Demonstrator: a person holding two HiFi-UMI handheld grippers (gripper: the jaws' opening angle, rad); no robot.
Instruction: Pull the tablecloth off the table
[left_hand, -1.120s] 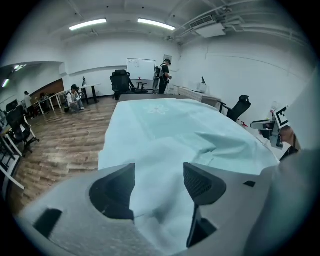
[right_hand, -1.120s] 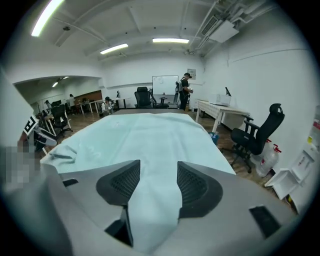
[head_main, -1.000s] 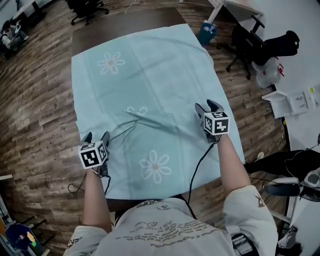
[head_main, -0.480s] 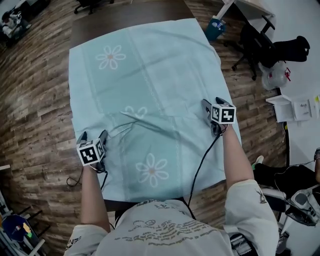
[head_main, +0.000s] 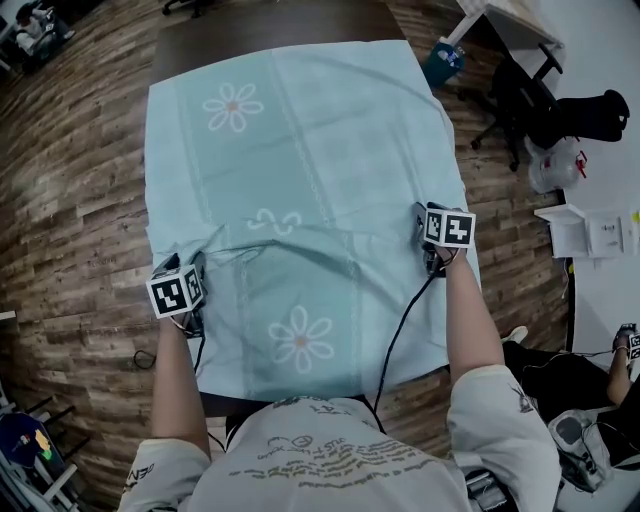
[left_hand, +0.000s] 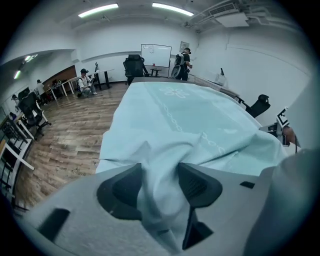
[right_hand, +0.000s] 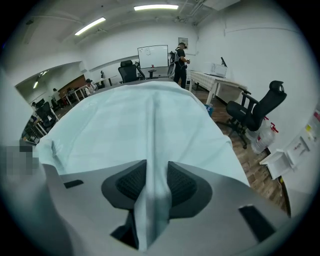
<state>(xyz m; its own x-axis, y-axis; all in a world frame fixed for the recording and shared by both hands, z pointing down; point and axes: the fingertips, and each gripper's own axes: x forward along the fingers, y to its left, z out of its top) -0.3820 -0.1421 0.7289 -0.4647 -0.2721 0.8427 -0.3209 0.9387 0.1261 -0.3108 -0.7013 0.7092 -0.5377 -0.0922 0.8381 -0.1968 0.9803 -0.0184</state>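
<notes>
- Both sets of jaws have just been closing vs. the earlier frames, where they stood wider above the cloth; each now pinches fabric.
- left gripper: has dropped onto the tablecloth's left edge. Cloth there is now bunched into a puckered ridge that wasn't there before.
- right gripper: has shifted outward to the cloth's right edge and grips a thin upright fold, which runs away from the jaws as a straight crease.
- Pose: both forearms reach fwd from the body, grippers angled steeply down, roughly level w/ each other across the table. Black cable trails back from the right one.
- Cloth is spread over most of the tabletop, near hem hanging toward the person; dark bare wood shows at the far end.
</notes>
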